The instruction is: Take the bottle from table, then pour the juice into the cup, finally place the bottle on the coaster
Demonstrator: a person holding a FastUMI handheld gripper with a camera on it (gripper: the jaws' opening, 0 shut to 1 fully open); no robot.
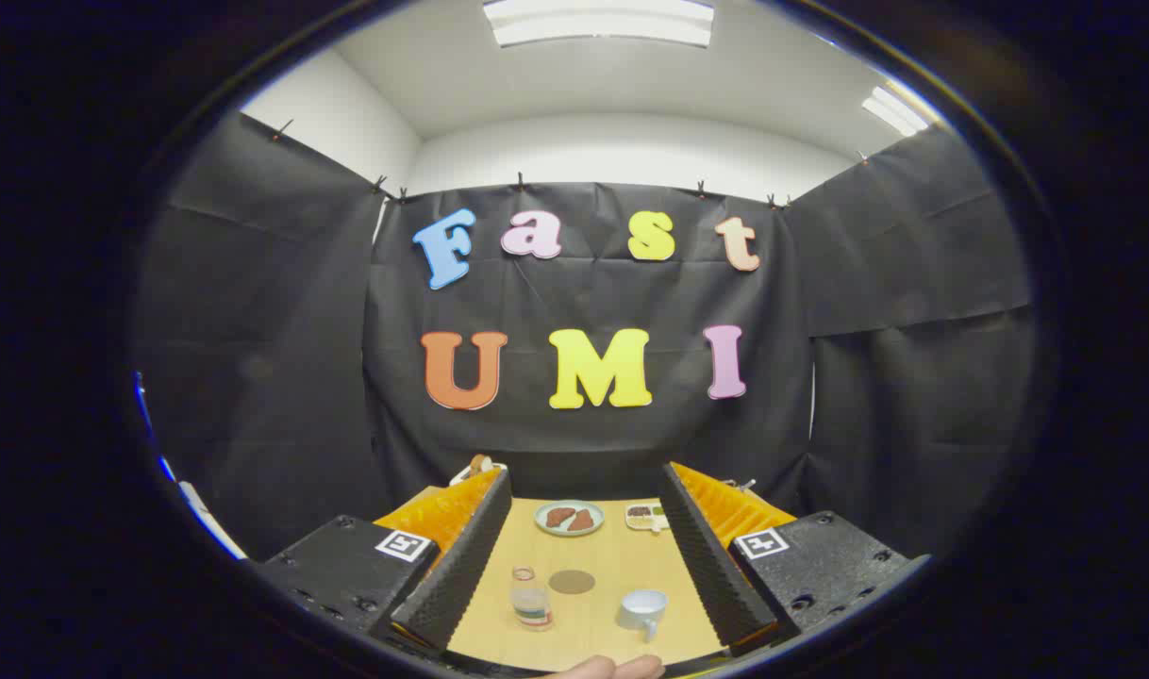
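A small clear bottle [530, 599] with a red cap and a striped label stands upright on the wooden table [622, 556], between my fingers and nearer the left one. Right of it a white cup [644, 610] with a handle stands upright. Just behind and between the two lies a flat round brown coaster [572, 582]. My gripper [584, 556] is held above the table, its fingers spread wide apart with nothing between them, well short of touching the bottle.
Farther back on the table are a pale plate [569, 518] with brown food pieces and a small white tray [646, 516] with compartments. A white object [478, 469] peeks up beyond the left finger. A fingertip of a hand [610, 668] shows at the table's near edge.
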